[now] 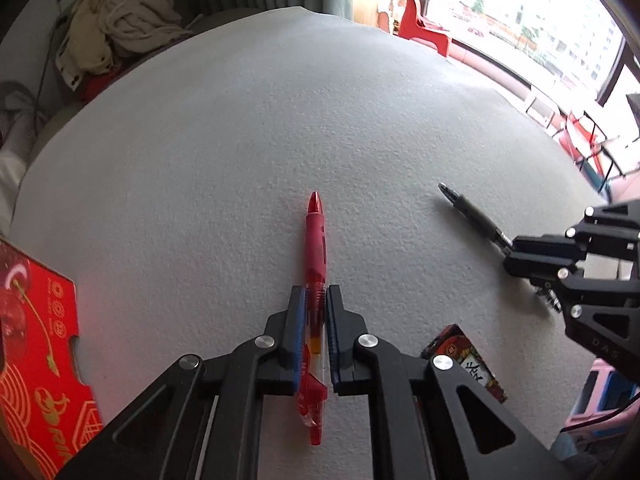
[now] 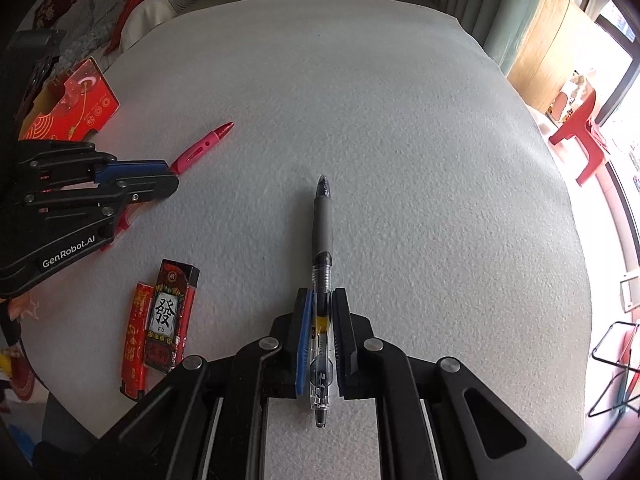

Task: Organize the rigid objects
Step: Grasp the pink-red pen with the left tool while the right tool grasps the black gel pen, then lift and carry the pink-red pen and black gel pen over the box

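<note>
My left gripper (image 1: 311,294) is shut on a red pen (image 1: 316,240) whose tip points away over the white foam table (image 1: 240,120). It also shows in the right wrist view (image 2: 170,176) with the red pen (image 2: 204,146) sticking out. My right gripper (image 2: 322,296) is shut on a black pen (image 2: 323,220) with a grey grip, tip pointing away. In the left wrist view the right gripper (image 1: 510,252) holds the black pen (image 1: 466,204) at the right.
A red printed box (image 1: 36,344) lies at the table's left edge, also in the right wrist view (image 2: 70,104). Two small red and black card boxes (image 2: 166,316) lie near the front edge. Clothes (image 1: 116,28) and a red chair (image 2: 580,132) stand beyond the table.
</note>
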